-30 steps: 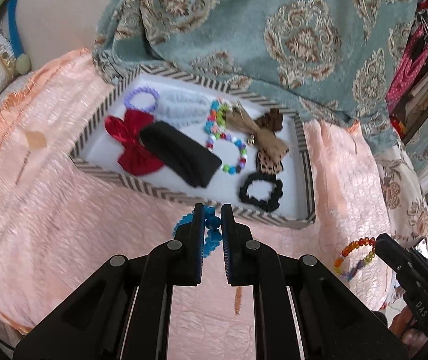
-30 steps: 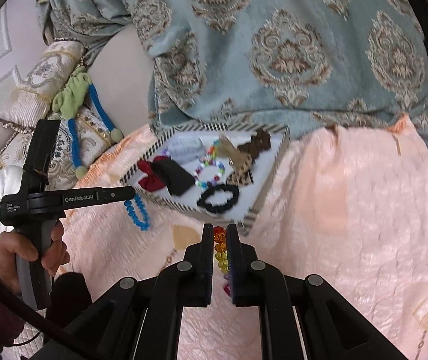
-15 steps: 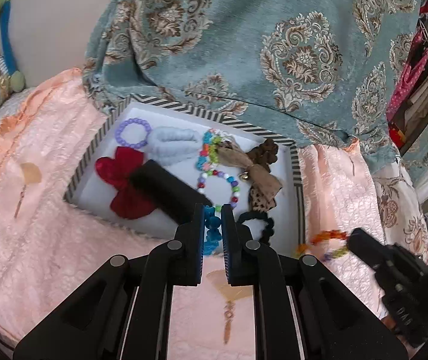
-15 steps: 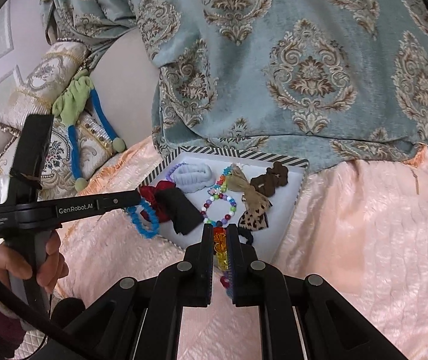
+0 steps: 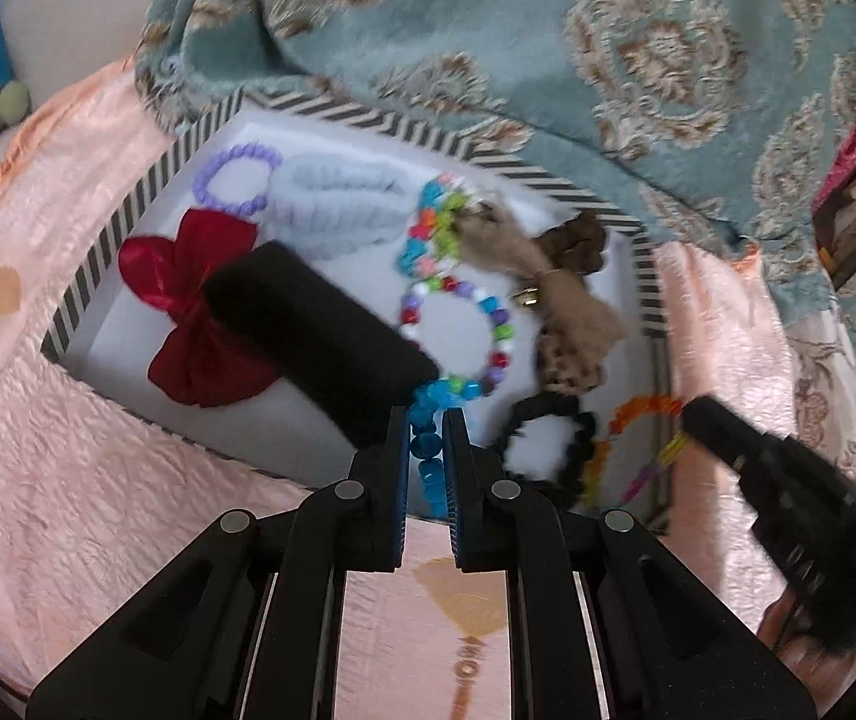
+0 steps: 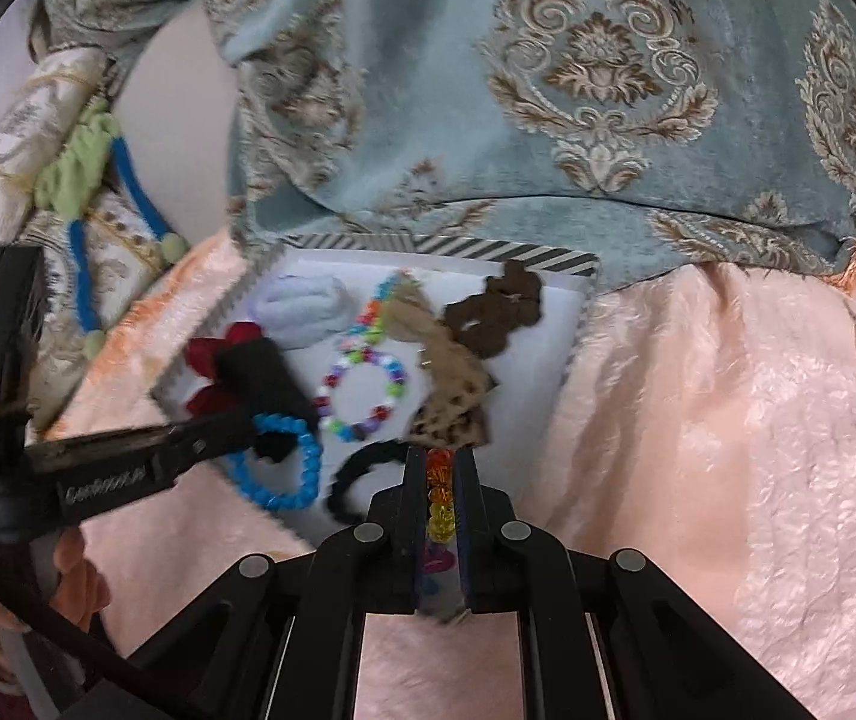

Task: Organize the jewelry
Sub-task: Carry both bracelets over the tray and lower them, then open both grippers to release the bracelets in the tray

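- Clearly, the left gripper (image 5: 426,444) is clamped on the blue bead bracelet (image 6: 276,463), which hangs over the striped tray's (image 5: 105,255) near edge, probably to drop it inside.
- The right gripper (image 6: 439,489) pinches the rainbow bracelet (image 6: 438,501) just above the black scrunchie (image 5: 547,441), at the tray's near corner.

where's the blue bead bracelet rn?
Blue bead bracelet is clamped in the left gripper, hanging over the striped tray's near edge, between the black roll and black scrunchie.
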`<state>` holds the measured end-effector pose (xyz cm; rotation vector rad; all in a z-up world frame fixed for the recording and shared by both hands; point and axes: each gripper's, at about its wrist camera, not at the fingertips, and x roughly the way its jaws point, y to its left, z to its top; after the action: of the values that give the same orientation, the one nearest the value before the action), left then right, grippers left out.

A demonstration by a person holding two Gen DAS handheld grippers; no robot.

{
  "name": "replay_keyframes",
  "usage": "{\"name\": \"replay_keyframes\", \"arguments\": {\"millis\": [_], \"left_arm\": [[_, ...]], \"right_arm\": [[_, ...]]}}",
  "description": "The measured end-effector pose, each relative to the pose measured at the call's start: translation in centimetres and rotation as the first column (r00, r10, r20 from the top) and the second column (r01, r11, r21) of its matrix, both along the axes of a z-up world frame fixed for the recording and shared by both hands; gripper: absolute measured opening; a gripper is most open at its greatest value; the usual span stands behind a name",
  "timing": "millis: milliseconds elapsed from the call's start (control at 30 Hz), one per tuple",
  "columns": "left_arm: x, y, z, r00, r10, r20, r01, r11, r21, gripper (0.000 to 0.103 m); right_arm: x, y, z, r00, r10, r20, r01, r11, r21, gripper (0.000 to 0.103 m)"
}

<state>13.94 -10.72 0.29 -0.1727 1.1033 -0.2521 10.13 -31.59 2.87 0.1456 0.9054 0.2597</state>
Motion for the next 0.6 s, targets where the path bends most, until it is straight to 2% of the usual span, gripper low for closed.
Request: {"name": "replay_keyframes", "arguments": {"millis": [267,433,533,600], "left_arm": [[0.5,0.1,-1.6,1.000,0.007,-0.022,-0.007,1.000,0.023,0.010],[0.5,0.2,-2.1,1.000,0.014,-0.025,-0.013,1.000,0.026,0.011],[0.5,0.2,-2.2,1.000,0.017,-0.021,-0.016,0.999,0.031,0.021],[0.3,0.1,-1.9,1.000,0.015,-0.005,-0.014,1.000,0.025,0.033]], "right_arm": [[4.0,0.3,-1.7,0.999,-0.047,-0.003,0.046,0.989,-0.140,0.007],[5.4,0.1,-2.9,0.998,-0.062,-0.027,0.058,0.989,-0.134,0.007],[5.1,-0.2,-2.9,0.996,-0.080,-0.036,0.075,0.991,-0.110,0.012],[4.5,-0.3,-2.6,0.997,-0.079,-0.026,0.076,0.993,-0.093,0.015]]}}
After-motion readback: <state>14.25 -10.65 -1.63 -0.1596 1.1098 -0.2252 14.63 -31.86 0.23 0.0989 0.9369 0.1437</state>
